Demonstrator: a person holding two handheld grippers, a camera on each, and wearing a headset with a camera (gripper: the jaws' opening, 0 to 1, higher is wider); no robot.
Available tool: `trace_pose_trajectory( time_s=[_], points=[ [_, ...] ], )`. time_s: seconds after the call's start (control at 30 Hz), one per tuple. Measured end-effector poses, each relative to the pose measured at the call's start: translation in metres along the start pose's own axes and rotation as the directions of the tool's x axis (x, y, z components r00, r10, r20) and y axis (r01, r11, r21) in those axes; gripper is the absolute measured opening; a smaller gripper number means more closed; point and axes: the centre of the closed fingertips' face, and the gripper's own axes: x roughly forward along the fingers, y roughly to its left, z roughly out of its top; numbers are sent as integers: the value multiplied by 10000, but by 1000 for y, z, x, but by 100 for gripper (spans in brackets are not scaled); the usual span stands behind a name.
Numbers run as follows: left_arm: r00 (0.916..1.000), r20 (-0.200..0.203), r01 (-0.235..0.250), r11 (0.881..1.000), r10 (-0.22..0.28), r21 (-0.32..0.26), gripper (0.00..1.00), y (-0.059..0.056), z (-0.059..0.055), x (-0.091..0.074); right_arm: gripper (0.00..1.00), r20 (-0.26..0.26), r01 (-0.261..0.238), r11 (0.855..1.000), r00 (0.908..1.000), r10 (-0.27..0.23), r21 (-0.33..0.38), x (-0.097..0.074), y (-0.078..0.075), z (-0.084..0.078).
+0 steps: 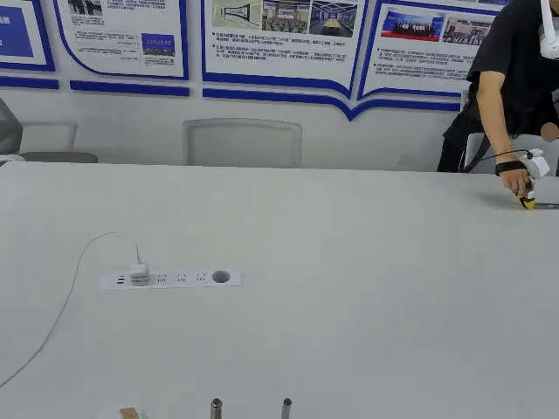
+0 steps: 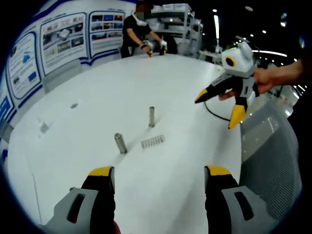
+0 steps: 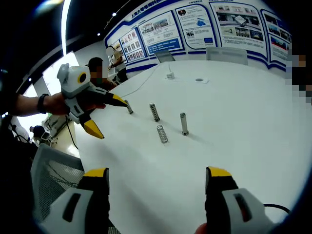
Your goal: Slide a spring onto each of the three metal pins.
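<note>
In the right gripper view a bare metal pin [image 3: 184,123] stands on the white table [image 3: 234,97]. Left of it stand two pins wearing springs [image 3: 154,112], [image 3: 128,106]. A loose spring [image 3: 162,134] lies in front of them. The left gripper view has the bare pin [image 2: 151,117], one sprung pin [image 2: 120,143] and the loose spring [image 2: 152,142] between them. My left gripper [image 2: 160,171] is open and empty, short of the pins. My right gripper [image 3: 156,171] is open and empty too. Each appears in the other's view, open, hand-held above the table: right [image 2: 214,113], left [image 3: 113,120].
The head view catches a sprung pin [image 1: 216,408] and the bare pin [image 1: 286,408] at its bottom edge. A power strip [image 1: 170,278] with a plugged cable lies mid-table. A person [image 1: 515,87] works at the far right corner. Chairs [image 1: 242,141] line the far side.
</note>
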Motion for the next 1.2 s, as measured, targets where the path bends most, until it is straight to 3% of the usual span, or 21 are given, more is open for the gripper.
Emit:
trace_pose_trajectory(
  time_s=[0.37, 0.63, 1.07, 1.2],
  points=[
    [9969, -393, 699, 9955, -675, 641, 77, -10, 10, 29, 83, -8, -111, 9998, 9999, 111, 149, -1, 0, -5],
    [9916, -755, 1140, 9856, -1051, 1246, 76, -16, 16, 47, 83, 33, -171, 9995, 9999, 170, 269, -2, -2, -7],
    [9809, -1091, 1766, 9722, -1609, 1538, 72, -16, 23, 83, 82, 66, -310, 9984, 9995, 308, 463, -1, 1, -9],
    [9768, -1278, 1904, 9700, -1719, 1512, 70, -15, 19, 91, 82, -17, -325, 9982, 9995, 326, 500, -1, 0, -12]
  ],
)
